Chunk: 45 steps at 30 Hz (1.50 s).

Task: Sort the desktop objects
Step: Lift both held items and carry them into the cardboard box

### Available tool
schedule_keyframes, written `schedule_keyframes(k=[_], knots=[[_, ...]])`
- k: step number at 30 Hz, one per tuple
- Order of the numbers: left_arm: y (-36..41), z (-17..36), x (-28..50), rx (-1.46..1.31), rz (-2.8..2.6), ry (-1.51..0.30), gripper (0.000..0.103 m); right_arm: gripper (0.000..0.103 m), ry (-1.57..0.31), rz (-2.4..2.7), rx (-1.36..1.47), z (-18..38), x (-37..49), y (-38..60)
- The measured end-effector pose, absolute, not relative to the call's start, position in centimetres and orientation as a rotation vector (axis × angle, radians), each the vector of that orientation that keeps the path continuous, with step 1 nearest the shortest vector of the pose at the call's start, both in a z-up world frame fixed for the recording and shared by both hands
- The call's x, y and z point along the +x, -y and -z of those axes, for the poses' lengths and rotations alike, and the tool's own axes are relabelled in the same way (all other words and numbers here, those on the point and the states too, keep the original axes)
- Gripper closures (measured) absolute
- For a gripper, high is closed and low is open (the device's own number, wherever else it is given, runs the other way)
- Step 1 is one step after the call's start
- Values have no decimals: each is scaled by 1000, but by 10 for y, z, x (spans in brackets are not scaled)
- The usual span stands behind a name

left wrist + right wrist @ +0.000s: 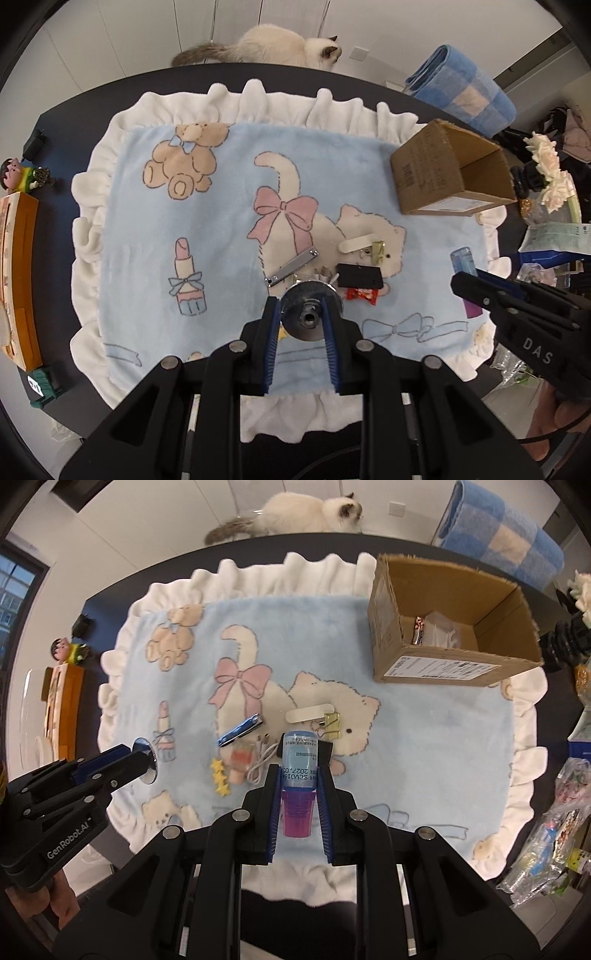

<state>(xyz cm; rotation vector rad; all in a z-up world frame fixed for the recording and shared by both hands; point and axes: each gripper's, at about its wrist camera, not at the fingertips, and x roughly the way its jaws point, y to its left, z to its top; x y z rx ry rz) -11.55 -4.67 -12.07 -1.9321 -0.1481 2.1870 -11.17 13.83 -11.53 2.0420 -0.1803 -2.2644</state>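
My left gripper [301,300] is shut on a round chrome metal knob [310,314], held above the blue cartoon blanket [221,221]; the knob [146,757] also shows in the right wrist view. My right gripper [299,771] is shut on a small blue bottle with a purple cap [299,764], whose tip [463,258] pokes out in the left wrist view. Loose on the blanket lie a nail clipper [240,731], a nail file [308,713], a gold binder clip [332,722], a white cable [262,760], yellow star clips [220,779], a black card [360,276] and a red candy [362,295].
An open cardboard box [443,664] stands at the blanket's far right, with wrapped items inside. A cat [310,513] sits beyond the table's far edge. A folded blue towel [498,528] is at back right. A figurine [18,177] and an orange box [18,277] stand left; bags crowd the right.
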Motion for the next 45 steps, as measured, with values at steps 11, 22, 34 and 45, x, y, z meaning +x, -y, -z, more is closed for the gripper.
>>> schedule_keyframes(k=[11,22,34,45], knots=[[34,91,-94,-1898,-2224,119,80,84,167,2294,1995,74,-85,-146],[-5,80,-107,-1875,-2245,90,80,84,184,2310,1957,65,-99,-184],[-78,81,-143,-1849,-2222,52,80,84,197,2312,1948,69,-129,-240],[-132,82,-181,-1826,-2219,24,80,83,215,2329,1943,79,-160,-293]])
